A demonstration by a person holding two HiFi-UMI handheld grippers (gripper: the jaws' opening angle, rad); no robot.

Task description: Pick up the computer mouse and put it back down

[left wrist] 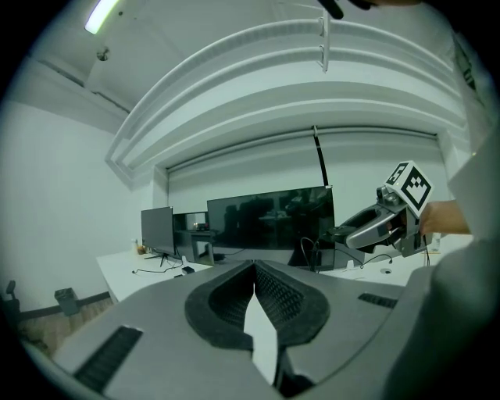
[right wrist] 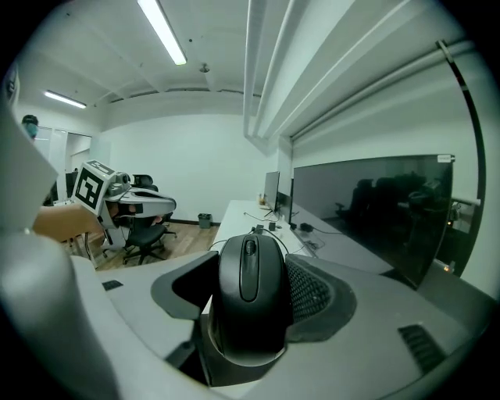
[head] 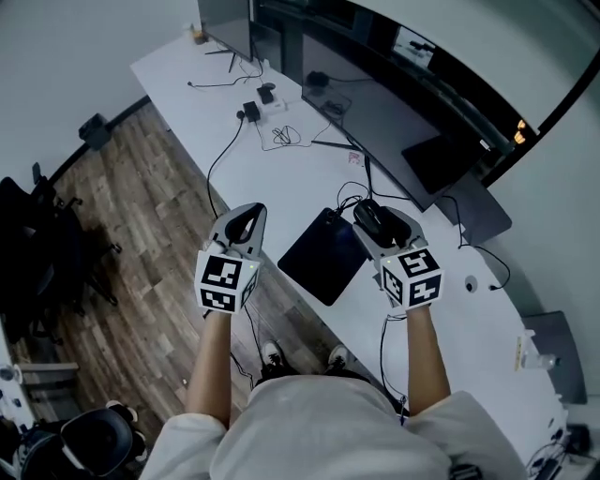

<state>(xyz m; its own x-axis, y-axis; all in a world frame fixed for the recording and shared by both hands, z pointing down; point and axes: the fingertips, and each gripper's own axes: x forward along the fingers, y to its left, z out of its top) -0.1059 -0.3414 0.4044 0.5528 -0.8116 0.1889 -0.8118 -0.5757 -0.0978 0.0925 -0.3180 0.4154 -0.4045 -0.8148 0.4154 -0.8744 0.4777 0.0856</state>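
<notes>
A black wired computer mouse [right wrist: 250,301] sits clamped between the pads of my right gripper [right wrist: 251,291], lifted off the desk; in the head view the mouse [head: 371,219] hangs above the white desk [head: 309,169], right of the dark mouse pad [head: 323,255]. My right gripper [head: 382,228] is shut on it. My left gripper [head: 246,223] is held over the desk's left edge, its jaws [left wrist: 254,301] closed together with nothing between them. From the left gripper view the right gripper [left wrist: 383,226] shows at the right with the mouse at its tip.
A long dark monitor [head: 394,131] runs along the back of the desk, a smaller monitor [head: 225,23] at the far end. Cables and a power strip [head: 267,108] lie on the desk. Office chairs [head: 37,253] stand on the wood floor at left.
</notes>
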